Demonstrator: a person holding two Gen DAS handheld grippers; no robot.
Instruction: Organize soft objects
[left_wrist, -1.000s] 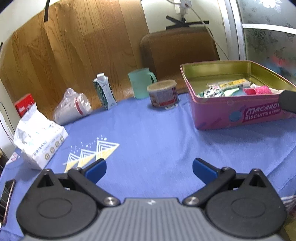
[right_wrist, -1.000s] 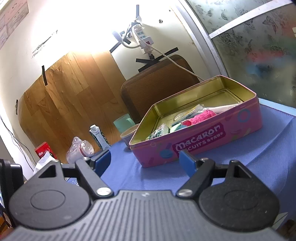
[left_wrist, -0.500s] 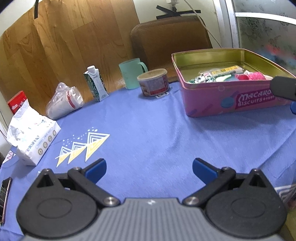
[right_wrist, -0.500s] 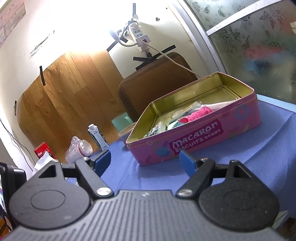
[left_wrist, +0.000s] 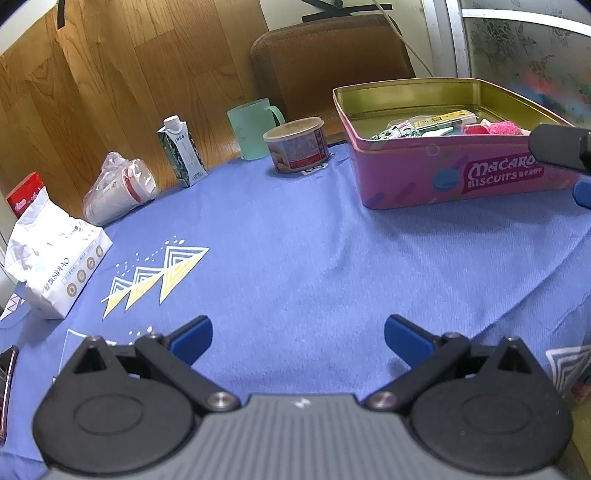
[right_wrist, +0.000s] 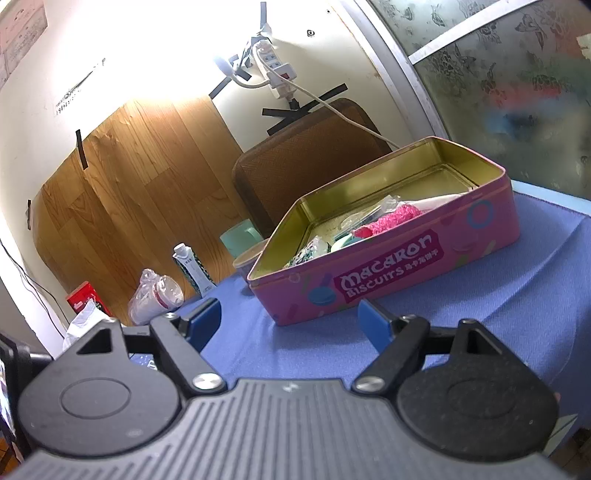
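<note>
Tools empty above the blue cloth, soft things in the tin

Left tool (left_wrist: 297, 334) hung with its blue fingers spread wide and nothing between them, over the bare middle of the blue cloth (left_wrist: 295, 240) that covered the worktop. Right tool (right_wrist: 290, 319) was likewise spread and empty, low over the cloth and just short of the pink biscuit tin (right_wrist: 391, 273). Part of the right tool also showed at the far right edge of the left wrist view, in front of the tin's printed side.

The tin (left_wrist: 454, 173) stood open toward the right of the worktop, with no lid on it. Inside, gathered along the near wall, lay the soft things: a fuzzy pink piece (right_wrist: 388, 221), a patterned green-and-white bundle (right_wrist: 308, 251), a pale teal item (right_wrist: 345, 240) between them, and some clear wrapping. A long yellow-and-white strip (left_wrist: 441, 119) lay behind them. The rear half of the tin's gold floor was bare.

Left of the tin, just apart from it, stood a short round can (left_wrist: 296, 144), with a mint-green mug (left_wrist: 253, 127) behind it. Farther left stood a small drink carton (left_wrist: 181, 151) upright, then a clear bag of paper cups (left_wrist: 118, 188) on its side, and a white tissue pack (left_wrist: 55, 258) at the cloth's left edge. A brown chair back (left_wrist: 328, 70) rose behind the worktop.
</note>
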